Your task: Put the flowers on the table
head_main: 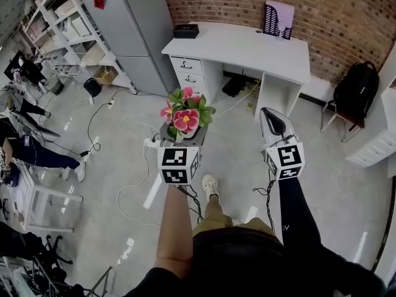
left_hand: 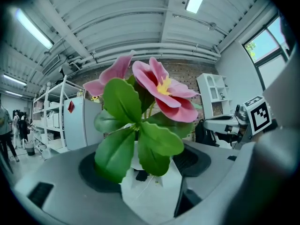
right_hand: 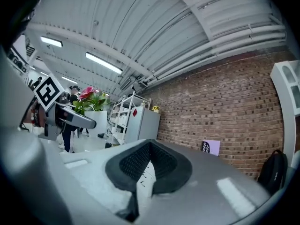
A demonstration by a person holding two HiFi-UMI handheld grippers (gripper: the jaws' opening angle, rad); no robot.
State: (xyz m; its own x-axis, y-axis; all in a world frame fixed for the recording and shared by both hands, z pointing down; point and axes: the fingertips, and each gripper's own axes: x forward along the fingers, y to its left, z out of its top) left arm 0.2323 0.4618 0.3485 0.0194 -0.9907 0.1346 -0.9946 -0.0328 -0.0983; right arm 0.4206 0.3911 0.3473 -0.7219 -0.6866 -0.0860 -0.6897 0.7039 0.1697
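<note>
A potted plant with pink flowers (head_main: pixel 185 113) and green leaves stands up between the jaws of my left gripper (head_main: pixel 184 136), which is shut on its white pot (left_hand: pixel 151 191). In the left gripper view the flowers (left_hand: pixel 157 86) fill the middle, above the left gripper (left_hand: pixel 146 182). My right gripper (head_main: pixel 273 121) is held level beside it, to the right, shut with nothing in it; its pads (right_hand: pixel 161 165) meet in the right gripper view. The white table (head_main: pixel 247 47), a desk with drawers, stands ahead against the brick wall, some way beyond both grippers.
On the desk sit a black box (head_main: pixel 185 31) at its left end and a purple file holder (head_main: pixel 278 19) at the back. A black backpack (head_main: pixel 356 88) rests on a chair to the right. Cables (head_main: pixel 127 129) trail over the floor; a grey cabinet (head_main: pixel 133 30) and shelves (head_main: pixel 68 23) stand at the left.
</note>
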